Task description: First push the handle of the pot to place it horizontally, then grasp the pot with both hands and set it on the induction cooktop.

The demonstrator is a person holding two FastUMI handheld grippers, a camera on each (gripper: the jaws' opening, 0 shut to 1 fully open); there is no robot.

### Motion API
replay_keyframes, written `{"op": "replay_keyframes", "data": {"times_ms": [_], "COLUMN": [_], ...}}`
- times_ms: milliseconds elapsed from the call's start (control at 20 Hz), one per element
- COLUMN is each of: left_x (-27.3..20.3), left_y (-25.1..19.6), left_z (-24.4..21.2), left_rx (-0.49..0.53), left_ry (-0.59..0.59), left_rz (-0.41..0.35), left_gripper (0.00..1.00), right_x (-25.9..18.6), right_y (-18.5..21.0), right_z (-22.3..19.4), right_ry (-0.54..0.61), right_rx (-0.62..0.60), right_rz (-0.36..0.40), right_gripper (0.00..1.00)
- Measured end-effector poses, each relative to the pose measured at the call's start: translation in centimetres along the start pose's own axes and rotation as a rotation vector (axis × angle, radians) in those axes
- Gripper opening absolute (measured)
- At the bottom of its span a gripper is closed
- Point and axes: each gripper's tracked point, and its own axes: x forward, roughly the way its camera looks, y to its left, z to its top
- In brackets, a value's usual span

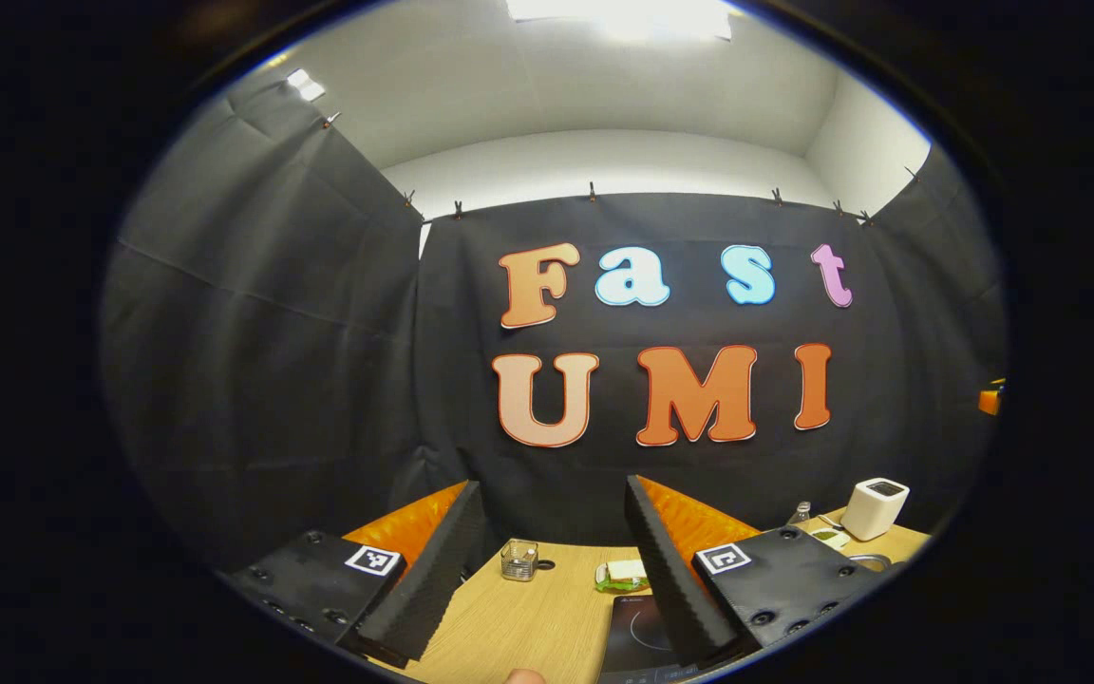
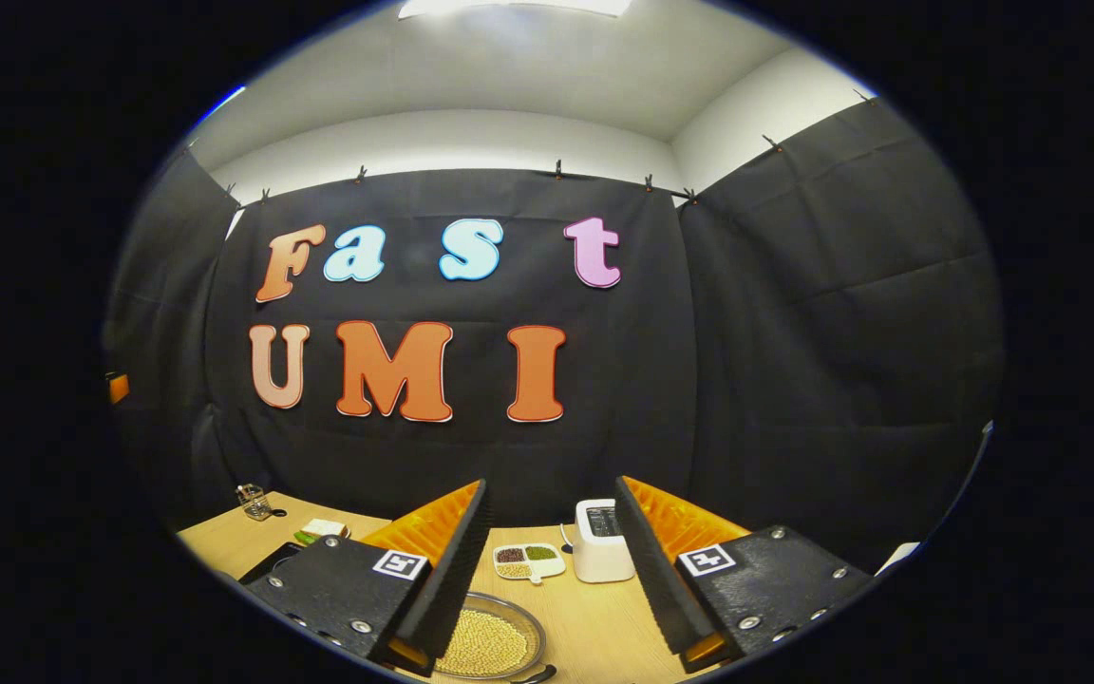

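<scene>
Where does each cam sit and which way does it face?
Left gripper view: rides the left gripper, facing the booth's back wall over the table and induction cooktop; own open fingers show.
Right gripper view: rides the right gripper, same heading, above the pot; own open fingers show.
Shared: white appliance, glass jar.

We saw that both cameras looked level and forward at the back cloth wall, from above the near edge of the wooden table [image 1: 528,617]. The left gripper view stood more to the left, over the induction cooktop [image 1: 637,632]; the right gripper view stood more to the right, over the pot [image 2: 495,641]. The two views shared the white appliance [image 1: 875,508] [image 2: 602,553], the sectioned dish [image 1: 830,538] [image 2: 528,560] and the glass jar [image 1: 518,559] [image 2: 253,501], all far from the cameras
</scene>
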Motion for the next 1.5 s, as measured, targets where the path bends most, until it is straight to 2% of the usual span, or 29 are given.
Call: {"op": "replay_keyframes", "data": {"times_ms": [50,100,150,200,250,300,550,600,650,750,1300,1500], "left_x": [0.2,0.2,0.2,0.2,0.0,-0.1,0.3,0.3,0.3,0.4,0.3,0.4], "left_y": [-0.3,-0.3,-0.3,-0.3,-0.3,-0.4,-0.5,-0.6,-0.6,-0.4,-0.2,-0.3], "left_z": [-0.1,-0.1,0.0,-0.1,0.0,0.1,-0.3,-0.4,-0.4,-0.6,-1.0,-1.4], "left_rx": [-0.002,-0.003,-0.003,-0.001,0.002,0.006,0.021,0.021,0.018,0.011,0.028,0.025], "left_ry": [0.005,0.008,0.008,0.006,0.003,0.002,0.012,0.015,0.019,0.026,0.036,0.046], "left_rz": [-0.004,-0.006,-0.008,-0.008,-0.007,-0.006,0.006,0.007,0.006,0.006,0.039,0.031], "left_gripper": [0.97,0.97,0.98,0.98,0.98,0.98,0.98,0.98,0.97,0.98,0.98,0.98], "right_x": [-0.1,-0.2,-0.2,-0.2,-0.3,-0.3,-0.1,-0.1,-0.2,-0.3,-2.9,-4.2], "right_y": [0.2,0.5,0.6,0.8,0.9,1.3,2.0,2.1,2.2,2.4,3.6,3.5], "right_z": [-0.3,-0.5,-0.6,-0.9,-1.1,-1.3,-3.7,-4.0,-4.6,-6.2,-19.4,-23.9], "right_ry": [0.001,0.004,0.006,0.012,0.016,0.02,0.072,0.082,0.09,0.116,0.391,0.491], "right_rx": [-0.006,-0.014,-0.024,-0.033,-0.038,-0.038,-0.039,-0.035,-0.033,-0.027,-0.049,-0.013], "right_rz": [0.01,0.016,0.022,0.024,0.026,0.034,0.068,0.069,0.075,0.082,0.16,0.176], "right_gripper": [0.74,0.74,0.61,0.57,0.44,0.45,0.14,0.15,0.05,0.0,0.0,0.0]}}
